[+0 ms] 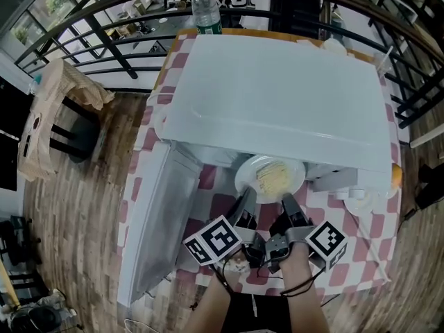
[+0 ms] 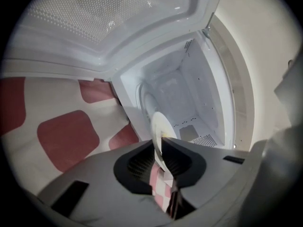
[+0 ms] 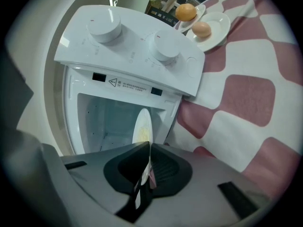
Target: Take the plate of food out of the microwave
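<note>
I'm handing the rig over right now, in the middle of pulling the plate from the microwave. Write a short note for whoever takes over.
Left gripper: shut on the near rim of the plate.
Right gripper: shut on the same rim, beside the left one.
Things: the plate, with food on it, sits at the mouth of the microwave, its far edge hidden under the top. The door is swung open to the left.
Done: door open, plate gripped by both, partly out.
Left: draw the plate fully clear, then probably set it on the checked tablecloth in front.
</note>
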